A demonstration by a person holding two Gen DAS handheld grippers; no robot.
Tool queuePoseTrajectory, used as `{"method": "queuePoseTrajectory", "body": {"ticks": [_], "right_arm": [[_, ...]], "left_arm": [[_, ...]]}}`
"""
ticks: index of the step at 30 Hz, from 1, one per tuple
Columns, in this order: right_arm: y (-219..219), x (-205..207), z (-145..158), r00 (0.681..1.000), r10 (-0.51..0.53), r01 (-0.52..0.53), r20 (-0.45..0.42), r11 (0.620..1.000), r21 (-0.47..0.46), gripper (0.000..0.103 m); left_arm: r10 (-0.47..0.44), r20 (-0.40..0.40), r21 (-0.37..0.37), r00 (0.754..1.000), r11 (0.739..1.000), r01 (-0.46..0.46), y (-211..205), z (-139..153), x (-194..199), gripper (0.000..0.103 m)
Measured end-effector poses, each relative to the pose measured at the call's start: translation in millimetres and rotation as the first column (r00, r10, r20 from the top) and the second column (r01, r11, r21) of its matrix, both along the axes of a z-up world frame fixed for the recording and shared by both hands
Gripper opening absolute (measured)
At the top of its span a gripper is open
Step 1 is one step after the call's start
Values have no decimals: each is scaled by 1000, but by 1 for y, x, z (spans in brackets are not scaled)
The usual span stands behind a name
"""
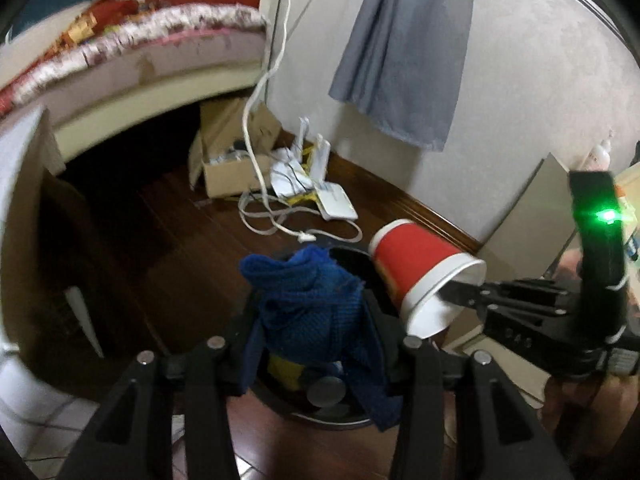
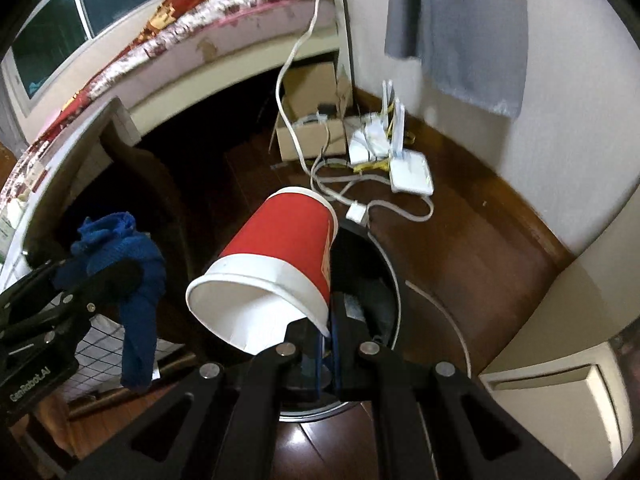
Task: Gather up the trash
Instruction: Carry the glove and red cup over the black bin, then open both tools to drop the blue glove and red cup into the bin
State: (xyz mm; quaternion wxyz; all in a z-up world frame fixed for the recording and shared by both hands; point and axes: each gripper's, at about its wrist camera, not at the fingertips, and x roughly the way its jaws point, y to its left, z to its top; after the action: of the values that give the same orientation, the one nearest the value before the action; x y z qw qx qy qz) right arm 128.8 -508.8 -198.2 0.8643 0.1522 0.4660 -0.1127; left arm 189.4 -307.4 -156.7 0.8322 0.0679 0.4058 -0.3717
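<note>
Two tools, each gripping one piece of trash, both over one round dark bin [image 2: 394, 280] on the wooden floor [image 2: 460, 248]. Left tool [image 1: 316, 320]: part open, clamped on one crumpled blue cloth [image 1: 312, 296], bunched above the fingers with a tail hanging down toward the bin mouth. Right tool [image 2: 330, 320]: closed tight, pinching the rim of one red paper cup [image 2: 280, 248], tipped on its side with the white mouth toward the camera and the base pointing away, above the bin's near edge. In the left view, cup [image 1: 416, 264] just right of the cloth, not touching it. Inside the bin, something yellow and a round grey shape, too dim to name. Farther back along the wall: one open cardboard box [image 1: 232, 160], one white router [image 1: 336, 200] with upright antennas, a tangle of white cable [image 1: 264, 216]. One bed [image 1: 160, 48] at upper left, one grey cloth [image 1: 404, 52] hanging on the wall.
</note>
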Motion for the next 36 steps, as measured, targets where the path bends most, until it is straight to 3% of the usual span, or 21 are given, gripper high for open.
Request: {"method": "queuePoseTrajectory", "body": {"ticks": [2, 3, 4, 5, 6, 10, 26, 36], "right_arm": [[-6, 8, -16, 999, 16, -15, -43, 1000, 27, 4], [-9, 12, -25, 997, 12, -11, -80, 1000, 16, 10], [-14, 14, -31, 994, -9, 9, -105, 1000, -6, 40], [-18, 12, -35, 993, -38, 36, -114, 999, -21, 63], [-23, 9, -37, 991, -65, 62, -117, 998, -27, 100], [-27, 2, -32, 989, -103, 97, -110, 994, -60, 102], [-23, -5, -35, 982, -117, 92, -151, 982, -162, 102], [-20, -10, -19, 985, -134, 109, -112, 973, -202, 102]], "left_arm": [[3, 3, 21, 1000, 1000, -3, -7, -9, 4, 60], [4, 0, 31, 1000, 1000, -4, -9, -13, 5, 69], [-10, -6, 43, 1000, 999, 10, -11, -17, 5, 73], [-13, -9, 62, 1000, 998, 13, -13, -21, 6, 74], [-14, -15, 78, 1000, 997, 15, -14, -25, 6, 75], [22, 5, 94, 1000, 995, -22, -9, -29, 3, 93], [40, 63, 141, 997, 989, -49, -9, -26, 1, 100], [55, 91, 134, 994, 989, -67, -2, -10, -3, 102]]}}
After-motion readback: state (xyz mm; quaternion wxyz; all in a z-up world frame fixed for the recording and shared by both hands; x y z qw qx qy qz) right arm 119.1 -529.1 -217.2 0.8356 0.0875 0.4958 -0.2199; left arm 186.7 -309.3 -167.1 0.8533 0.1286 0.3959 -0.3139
